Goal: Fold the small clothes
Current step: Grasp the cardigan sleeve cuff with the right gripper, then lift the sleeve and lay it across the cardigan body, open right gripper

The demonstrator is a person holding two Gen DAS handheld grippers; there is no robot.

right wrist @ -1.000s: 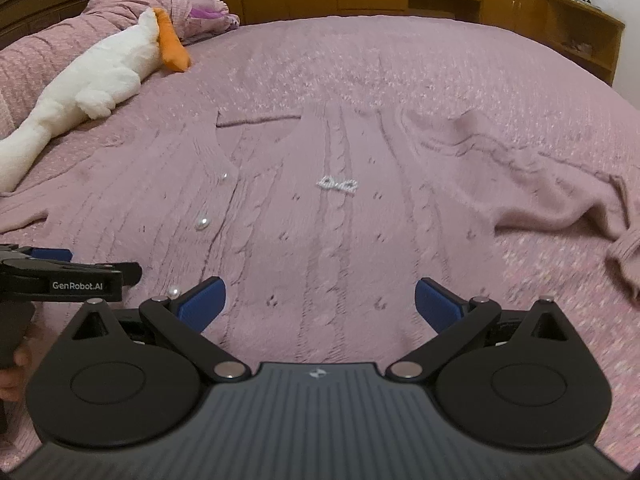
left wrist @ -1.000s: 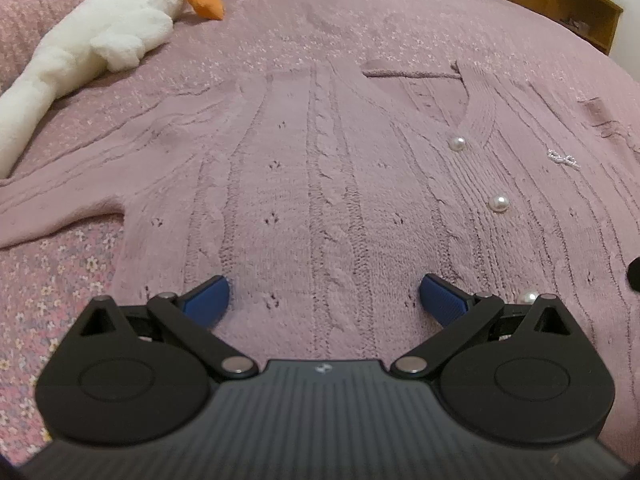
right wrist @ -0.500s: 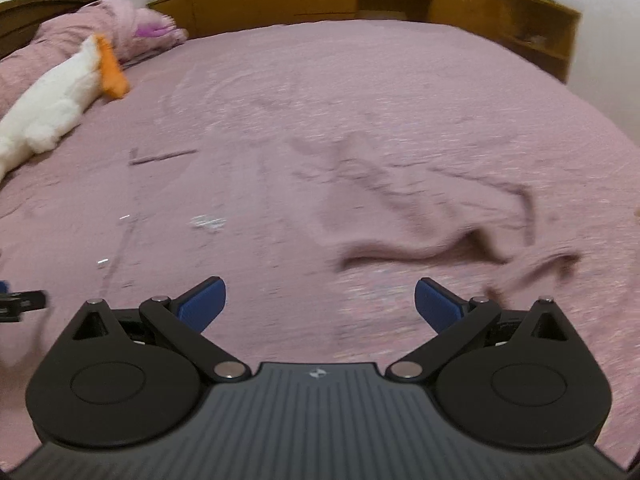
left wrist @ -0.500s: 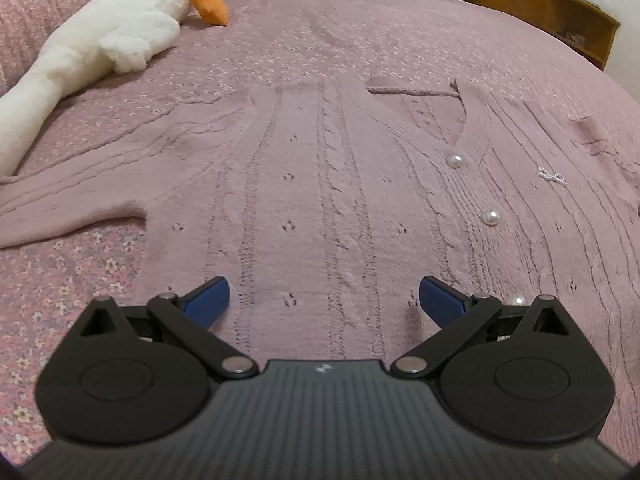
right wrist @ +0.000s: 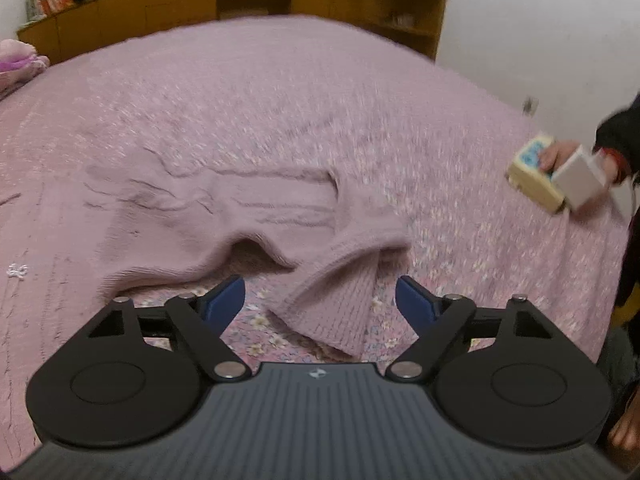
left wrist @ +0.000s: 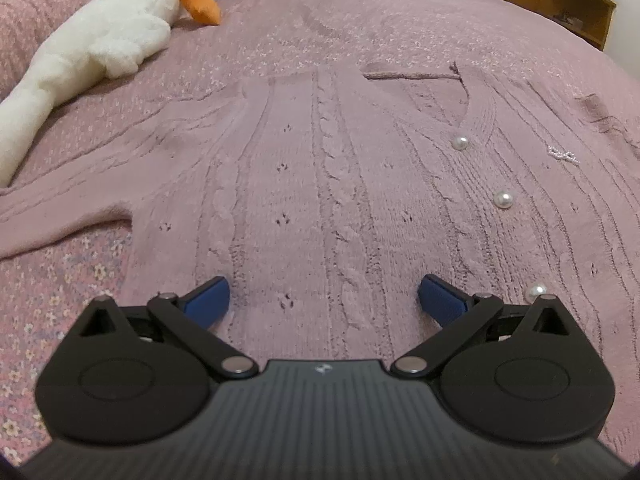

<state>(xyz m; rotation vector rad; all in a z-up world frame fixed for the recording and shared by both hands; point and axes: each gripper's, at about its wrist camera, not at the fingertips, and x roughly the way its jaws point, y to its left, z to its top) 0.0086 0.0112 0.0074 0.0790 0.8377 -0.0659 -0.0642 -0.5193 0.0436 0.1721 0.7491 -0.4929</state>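
Where motion blurs the right view, the cardigan (right wrist: 224,208) lies spread across the bed (right wrist: 280,80); its cuff (right wrist: 336,308) now sits between the closing, untouching right gripper (right wrist: 320,300). Left gripper (left wrist: 323,298) stays wide, empty.

Both wrist cameras look steeply down, close over the bed (left wrist: 400,12): left at the cardigan (left wrist: 320,184) body, right at its sleeve (right wrist: 332,300).

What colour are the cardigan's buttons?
Pearly white, round buttons on the dusty-pink cardigan; clearest in the left wrist view.
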